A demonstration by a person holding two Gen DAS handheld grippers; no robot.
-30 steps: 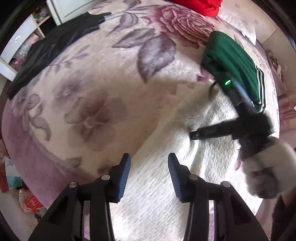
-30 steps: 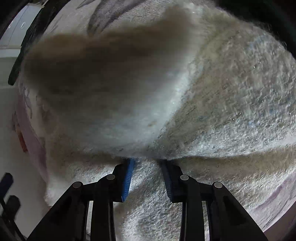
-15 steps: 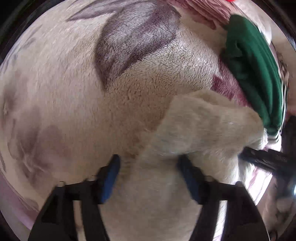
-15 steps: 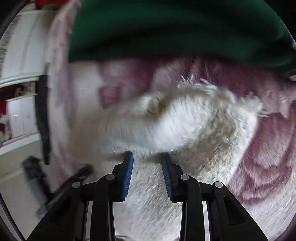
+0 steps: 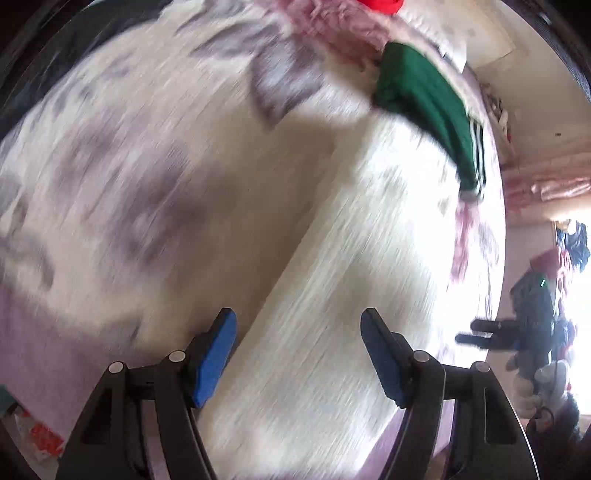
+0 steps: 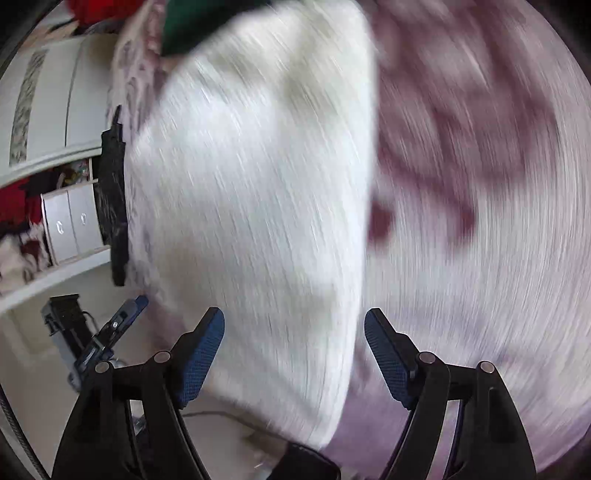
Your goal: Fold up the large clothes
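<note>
A fluffy white garment (image 5: 354,258) lies folded into a long strip on the flowered bed cover (image 5: 129,177); it also shows in the right wrist view (image 6: 258,206). My left gripper (image 5: 298,354) is open and empty above the garment's near end. My right gripper (image 6: 294,356) is open and empty above the garment's other end; it also shows in the left wrist view (image 5: 476,332) beyond the bed's right edge. Both views are motion-blurred.
A folded green garment (image 5: 428,107) lies past the white one's far end. A red garment (image 5: 380,5) lies at the far bed edge. A black garment (image 6: 114,192) hangs over the bed's side. White cabinets (image 6: 66,221) stand beyond.
Both grippers have opened and let go of the white garment, then pulled back and up. The garment now lies flat as a folded strip.
</note>
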